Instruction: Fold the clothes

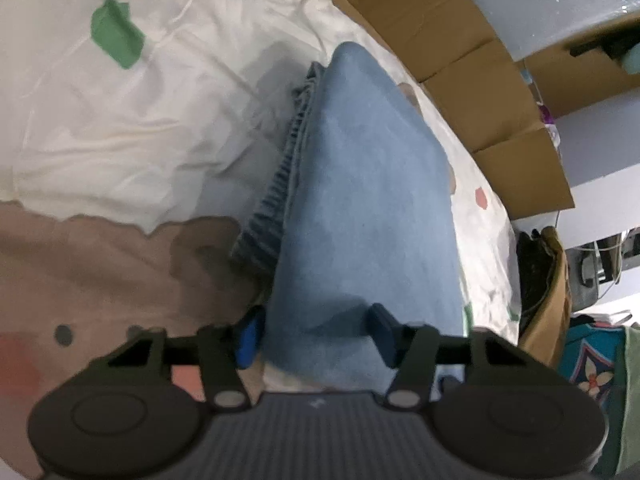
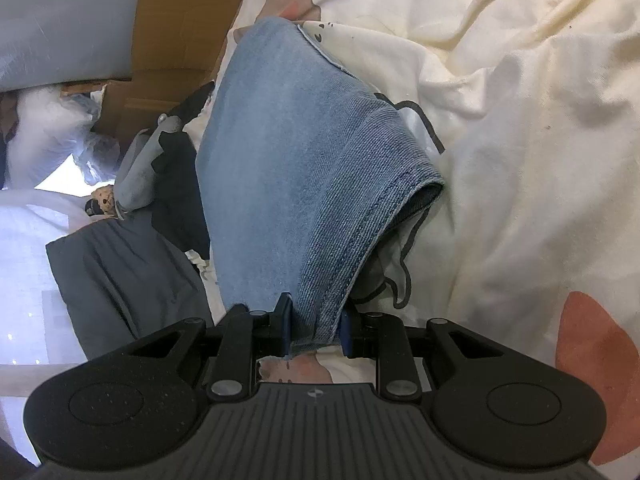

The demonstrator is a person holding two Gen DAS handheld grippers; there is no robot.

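A pair of light blue jeans point(image 1: 360, 184) is raised off the cream patterned bedsheet point(image 1: 120, 128) and casts a shadow on it. Its ribbed waistband edge point(image 1: 280, 184) shows on the left. My left gripper point(image 1: 316, 336) stands half wide, with a thick fold of the denim between its blue pads point(image 1: 250, 338), which press on it. In the right wrist view the jeans point(image 2: 288, 168) run up and away from my right gripper point(image 2: 314, 328). That gripper is shut narrowly on a stitched hem edge. The open leg cuff point(image 2: 424, 196) hangs to the right.
Brown cardboard boxes point(image 1: 460, 80) line the bed's far side. Bags and colourful cloth point(image 1: 592, 356) lie at the right. In the right wrist view, grey and dark garments point(image 2: 120, 272) are piled at the left beside a cardboard box point(image 2: 180, 20). The printed sheet point(image 2: 520, 160) spreads to the right.
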